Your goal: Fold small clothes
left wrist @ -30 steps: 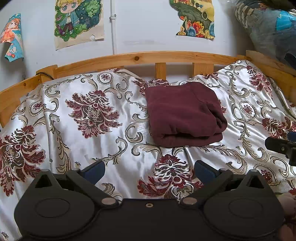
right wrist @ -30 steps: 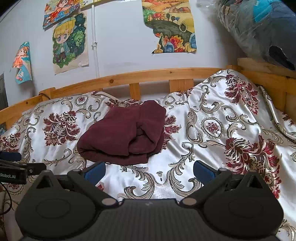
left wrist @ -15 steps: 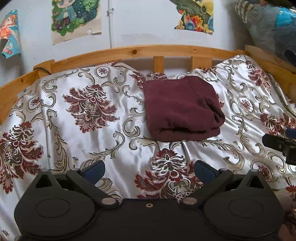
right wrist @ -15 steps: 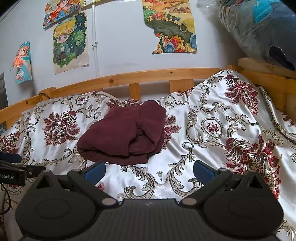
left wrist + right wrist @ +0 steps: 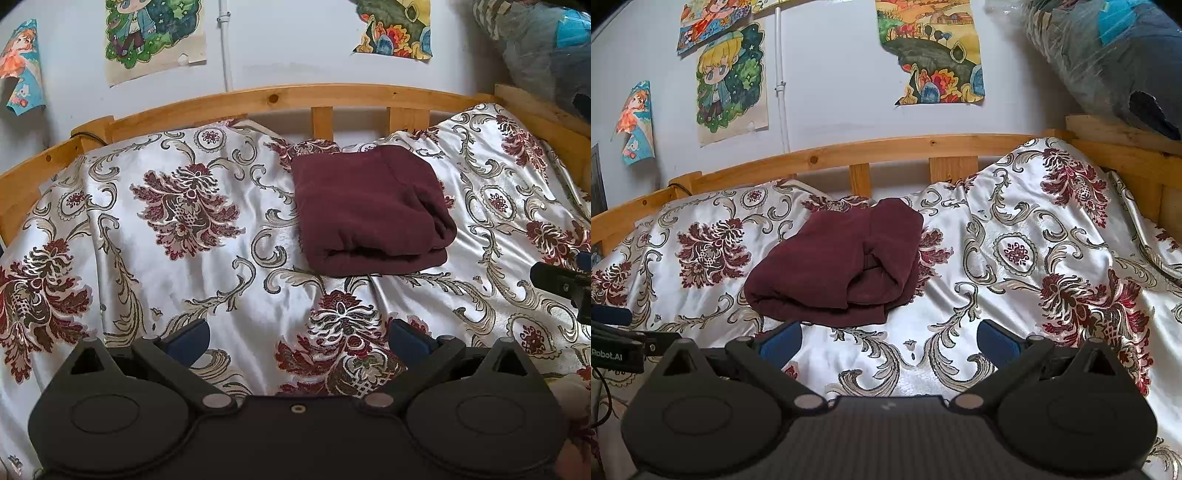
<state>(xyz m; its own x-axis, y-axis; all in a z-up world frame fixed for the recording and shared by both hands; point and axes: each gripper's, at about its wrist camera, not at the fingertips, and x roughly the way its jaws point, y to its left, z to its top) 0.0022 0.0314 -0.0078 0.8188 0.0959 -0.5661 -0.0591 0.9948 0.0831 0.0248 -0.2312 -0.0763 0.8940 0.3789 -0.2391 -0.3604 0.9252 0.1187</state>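
A dark maroon garment [image 5: 369, 210] lies folded into a thick rectangle on the patterned satin bedspread [image 5: 184, 258], toward the far middle of the bed. In the right wrist view the same maroon garment [image 5: 838, 266] sits just beyond my fingers, slightly left. My left gripper [image 5: 297, 338] hovers open over the bedspread, short of the garment, with nothing between its blue pads. My right gripper [image 5: 888, 338] is open too and holds nothing. Each gripper shows at the edge of the other's view: the right one [image 5: 565, 284], the left one [image 5: 617, 332].
A wooden bed rail [image 5: 295, 96] runs along the far side, and a wooden side rail [image 5: 1126, 147] rises at the right. Posters [image 5: 731, 77] hang on the white wall. A bundle wrapped in plastic [image 5: 1108, 55] sits at the upper right. A hand [image 5: 576, 406] shows at the lower right.
The left wrist view has tilted slightly, so the garment and rail sit a little lower in frame than half a second ago. The right gripper and the garment have not moved.
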